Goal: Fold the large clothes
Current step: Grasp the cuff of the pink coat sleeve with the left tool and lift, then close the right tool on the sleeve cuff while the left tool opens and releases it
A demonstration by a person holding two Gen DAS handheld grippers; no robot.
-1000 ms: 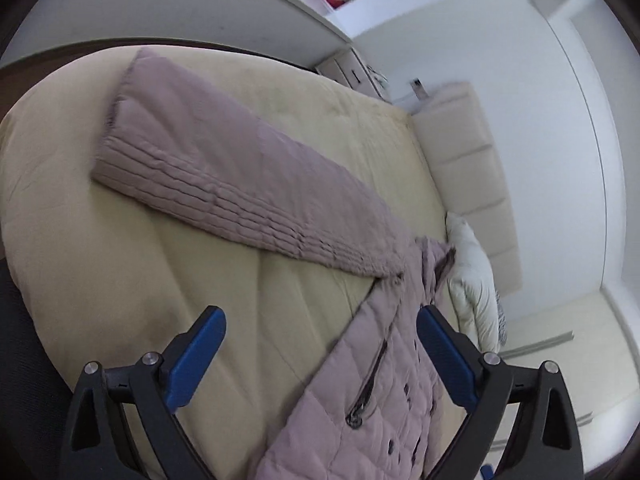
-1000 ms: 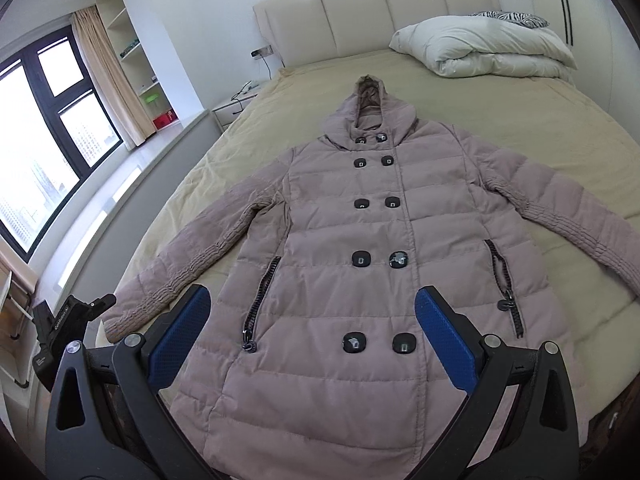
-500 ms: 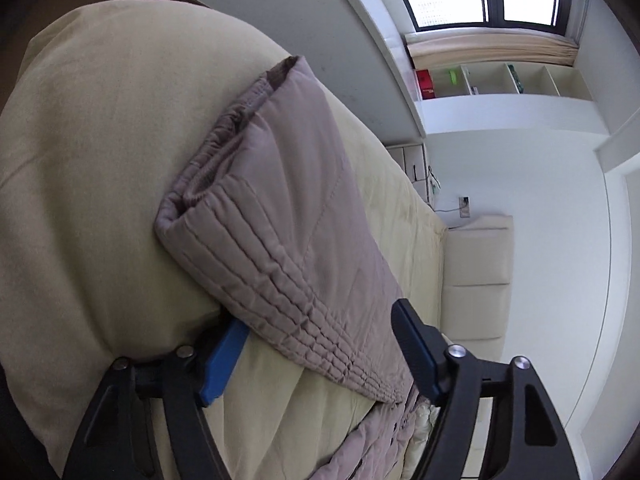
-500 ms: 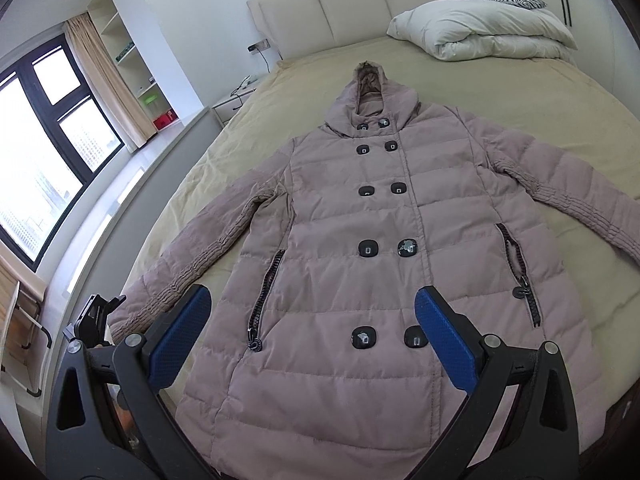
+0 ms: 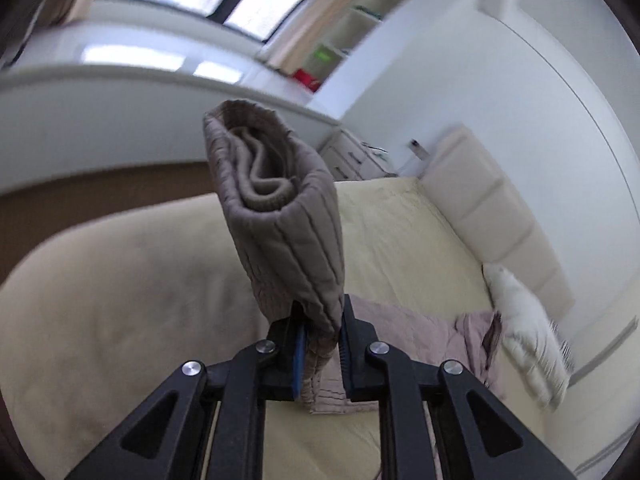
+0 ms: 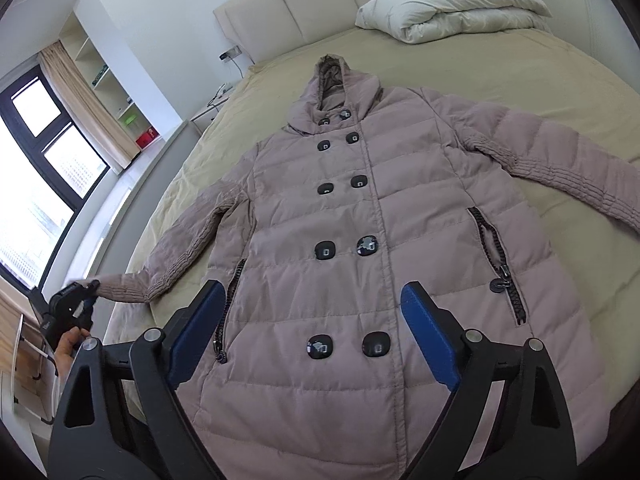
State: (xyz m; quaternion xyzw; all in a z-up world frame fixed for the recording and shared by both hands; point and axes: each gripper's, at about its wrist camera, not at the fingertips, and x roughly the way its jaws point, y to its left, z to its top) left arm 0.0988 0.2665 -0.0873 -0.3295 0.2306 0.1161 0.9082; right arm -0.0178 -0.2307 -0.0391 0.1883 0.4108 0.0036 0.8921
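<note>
A long mauve quilted hooded coat (image 6: 360,240) lies face up, buttoned, spread on a beige bed (image 6: 540,80). My left gripper (image 5: 322,344) is shut on the cuff of the coat's left sleeve (image 5: 280,216) and holds it lifted off the bed; the cuff opening points up at the camera. In the right wrist view the same gripper (image 6: 86,294) shows at the bed's left edge, gripping the sleeve end (image 6: 124,290). My right gripper (image 6: 314,320) is open and empty, hovering above the coat's lower front. The other sleeve (image 6: 560,172) lies out to the right.
A white folded duvet (image 6: 452,0) lies by the padded headboard (image 6: 320,4). A nightstand (image 5: 356,156), shelves (image 6: 108,80) and a large window (image 6: 36,168) stand along the left wall. The bed's foot edge is just below my right gripper.
My left gripper closed on the sleeve cuff and lifted it off the bed. My right gripper drifted a little closer over the coat, still open.
</note>
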